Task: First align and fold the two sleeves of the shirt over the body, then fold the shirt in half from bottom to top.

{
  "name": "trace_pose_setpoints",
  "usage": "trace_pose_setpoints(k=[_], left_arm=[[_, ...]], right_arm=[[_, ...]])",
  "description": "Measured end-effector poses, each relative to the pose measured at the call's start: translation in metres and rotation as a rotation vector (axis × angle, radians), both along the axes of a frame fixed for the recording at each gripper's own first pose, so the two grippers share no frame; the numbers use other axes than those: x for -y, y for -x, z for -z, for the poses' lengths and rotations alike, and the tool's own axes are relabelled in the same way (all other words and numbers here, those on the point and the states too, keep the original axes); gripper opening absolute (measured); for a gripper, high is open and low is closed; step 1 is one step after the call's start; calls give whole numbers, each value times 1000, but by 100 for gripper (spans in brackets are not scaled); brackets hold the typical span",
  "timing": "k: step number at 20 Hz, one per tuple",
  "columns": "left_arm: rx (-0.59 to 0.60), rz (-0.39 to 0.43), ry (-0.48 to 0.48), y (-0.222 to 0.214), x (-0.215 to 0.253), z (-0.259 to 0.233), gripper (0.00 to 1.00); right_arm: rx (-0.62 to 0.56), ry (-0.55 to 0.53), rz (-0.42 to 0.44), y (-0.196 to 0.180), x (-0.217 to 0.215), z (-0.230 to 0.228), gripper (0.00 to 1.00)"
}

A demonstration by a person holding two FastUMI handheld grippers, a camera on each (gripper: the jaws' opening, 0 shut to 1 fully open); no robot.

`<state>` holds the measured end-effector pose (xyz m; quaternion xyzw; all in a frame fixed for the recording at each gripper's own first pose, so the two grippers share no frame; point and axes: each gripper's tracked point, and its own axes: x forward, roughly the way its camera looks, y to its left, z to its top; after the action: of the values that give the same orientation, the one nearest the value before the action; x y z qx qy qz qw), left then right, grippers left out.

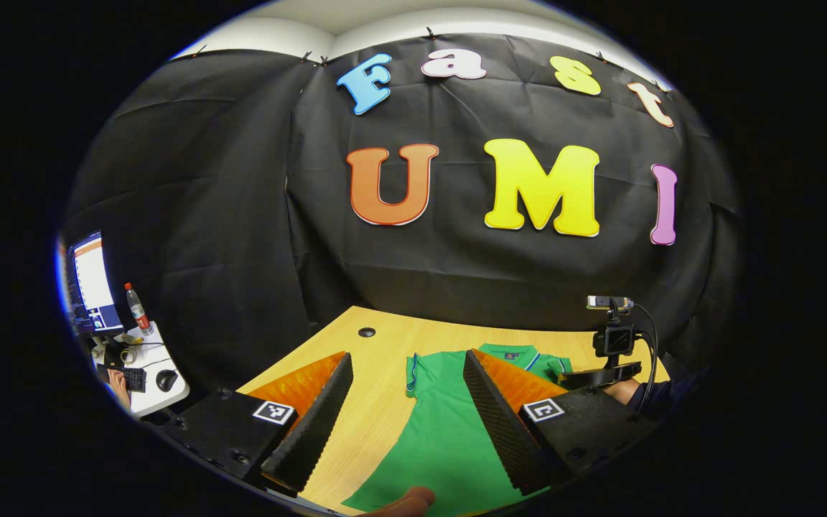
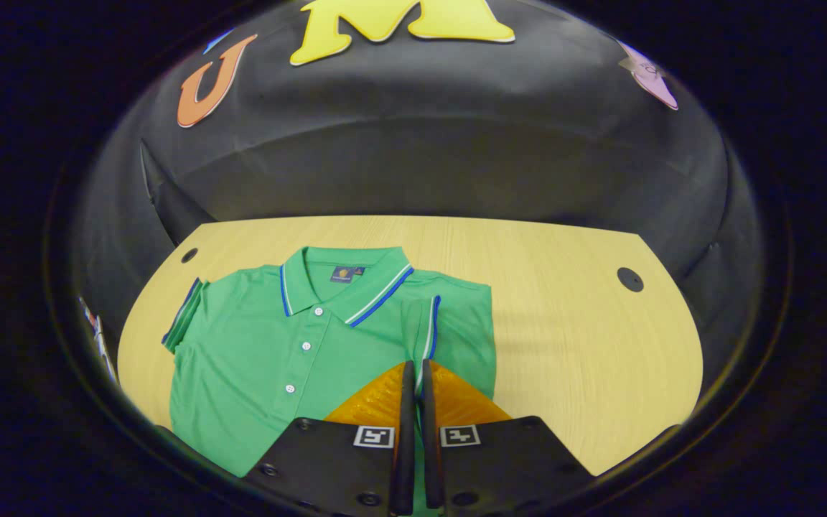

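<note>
A green polo shirt [image 2: 263, 359] lies face up on the wooden table [image 2: 564, 323], collar toward the wall. In the right gripper view, one short sleeve [image 2: 449, 323] is folded over the body, and its striped cuff runs down between the fingers of my right gripper [image 2: 416, 365], which is shut on it. The other sleeve [image 2: 182, 316] lies spread flat to the side. In the left gripper view, my left gripper [image 1: 406, 355] hangs open above the shirt [image 1: 442, 438], near that flat sleeve [image 1: 413, 373]. The right gripper [image 1: 589, 377] and a hand show farther off by the collar.
A side table [image 1: 151, 391] at the far left carries a monitor [image 1: 90, 283], a bottle [image 1: 137, 309], a keyboard and a mouse. Cable holes [image 2: 629, 278] [image 2: 189, 255] mark the wooden table's far corners. Bare wood lies to the right of the shirt. A thumb [image 1: 406, 502] shows at the bottom edge.
</note>
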<state>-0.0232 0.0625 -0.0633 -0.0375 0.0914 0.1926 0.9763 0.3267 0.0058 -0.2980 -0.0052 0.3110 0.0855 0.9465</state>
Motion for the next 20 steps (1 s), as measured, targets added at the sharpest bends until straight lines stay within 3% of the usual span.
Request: trace_pose_setpoints(k=[13, 14, 15, 18, 20], left_arm=[[-35, -1, -6, 6, -16, 10, 100], [-38, 2, -7, 6, -17, 10, 100], [-41, 4, -10, 7, -19, 11, 100], [-46, 13, -14, 5, -25, 11, 100], [-52, 25, -8, 1, -30, 15, 100]], right_arm=[[-52, -9, -65, 7, -32, 23, 7], [-56, -15, -70, 8, -34, 24, 12], [-59, -26, -77, 10, -38, 24, 10], [-66, -35, -85, 15, -46, 27, 24], [-71, -43, -96, 21, -53, 25, 27]])
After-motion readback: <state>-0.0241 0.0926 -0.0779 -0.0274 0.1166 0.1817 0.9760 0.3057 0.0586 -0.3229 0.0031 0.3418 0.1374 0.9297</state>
